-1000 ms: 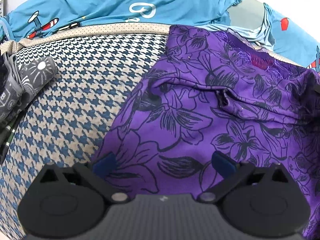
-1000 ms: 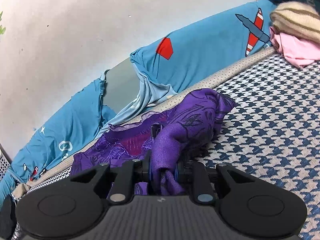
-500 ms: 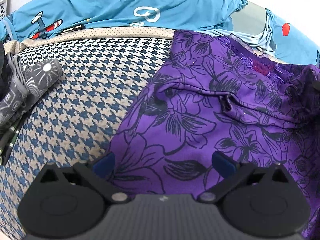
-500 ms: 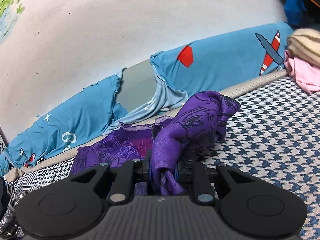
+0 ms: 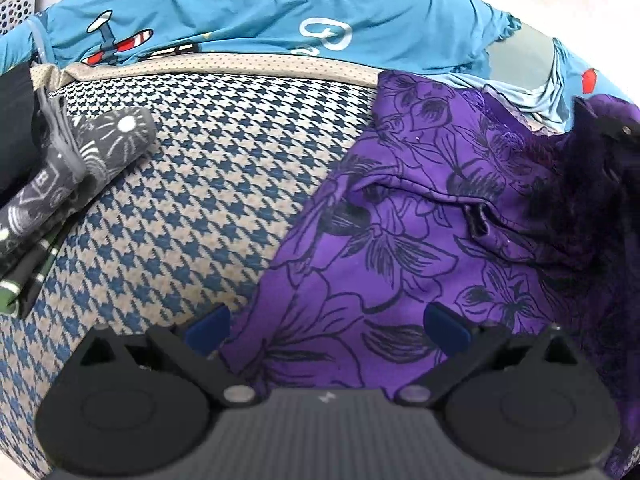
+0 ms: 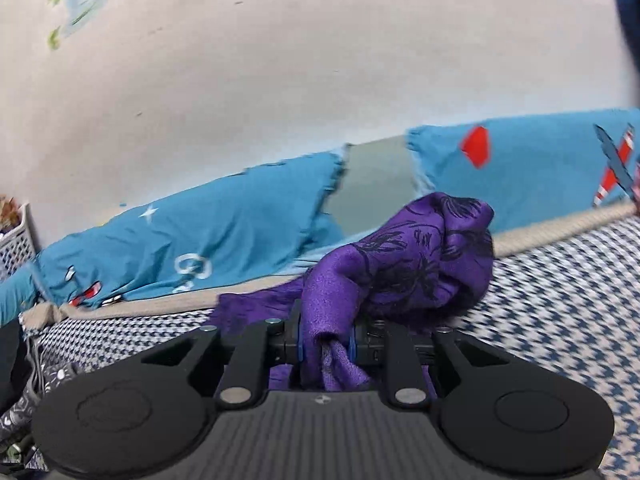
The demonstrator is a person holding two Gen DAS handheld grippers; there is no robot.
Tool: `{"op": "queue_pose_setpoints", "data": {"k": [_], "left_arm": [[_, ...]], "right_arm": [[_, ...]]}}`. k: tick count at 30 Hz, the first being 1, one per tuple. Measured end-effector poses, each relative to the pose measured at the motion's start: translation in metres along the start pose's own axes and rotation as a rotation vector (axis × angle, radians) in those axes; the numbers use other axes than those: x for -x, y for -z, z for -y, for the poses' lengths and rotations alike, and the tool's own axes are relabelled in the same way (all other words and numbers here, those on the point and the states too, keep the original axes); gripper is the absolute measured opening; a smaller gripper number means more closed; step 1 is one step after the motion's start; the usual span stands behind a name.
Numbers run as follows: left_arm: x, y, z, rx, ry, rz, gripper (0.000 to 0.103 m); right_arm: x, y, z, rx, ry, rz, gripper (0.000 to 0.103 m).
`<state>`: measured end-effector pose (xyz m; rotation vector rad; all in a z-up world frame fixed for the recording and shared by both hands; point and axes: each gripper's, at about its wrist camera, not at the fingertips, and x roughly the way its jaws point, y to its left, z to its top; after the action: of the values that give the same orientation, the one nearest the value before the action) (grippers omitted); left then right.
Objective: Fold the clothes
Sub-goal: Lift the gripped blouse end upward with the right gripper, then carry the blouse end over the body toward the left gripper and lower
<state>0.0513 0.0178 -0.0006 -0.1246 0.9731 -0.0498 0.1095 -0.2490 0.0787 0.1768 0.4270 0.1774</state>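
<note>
The right tool [image 6: 325, 350], clamped on a bunched fold of the purple garment [image 5: 400, 240], could drag it askew, since the left tool [image 5: 326, 326] hovers spread apart, gripping nothing.

My left gripper [image 5: 328, 326] hangs with blue pads spread wide above a purple floral garment [image 5: 420, 240] lying on the houndstooth mattress [image 5: 192, 200]. A grey patterned garment [image 5: 76, 160] lies at left; blue airplane-print bedding [image 5: 240, 12] lines the far edge.

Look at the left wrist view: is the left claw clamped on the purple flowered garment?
No. The left claw stands wide open, its blue pads apart above the purple flowered garment without pinching it.
</note>
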Motion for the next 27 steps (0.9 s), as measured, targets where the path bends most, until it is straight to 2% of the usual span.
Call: {"op": "queue_pose_setpoints", "data": {"k": [12, 23, 25, 27], "left_arm": [[0.007, 0.001, -0.033, 0.080, -0.006, -0.002, 0.103], [0.007, 0.001, -0.046, 0.131, -0.023, -0.007, 0.103], [0.007, 0.001, -0.047, 0.133, -0.028, -0.008, 0.103], [0.008, 0.000, -0.048, 0.138, -0.029, -0.008, 0.103]], "right_arm": [[-0.043, 0.022, -0.089, 0.156, -0.070, -0.014, 0.019], [-0.089, 0.056, -0.142, 0.287, -0.122, -0.092, 0.020], [-0.097, 0.064, -0.146, 0.310, -0.123, -0.115, 0.022], [-0.103, 0.070, -0.145, 0.313, -0.129, -0.131, 0.029]]}}
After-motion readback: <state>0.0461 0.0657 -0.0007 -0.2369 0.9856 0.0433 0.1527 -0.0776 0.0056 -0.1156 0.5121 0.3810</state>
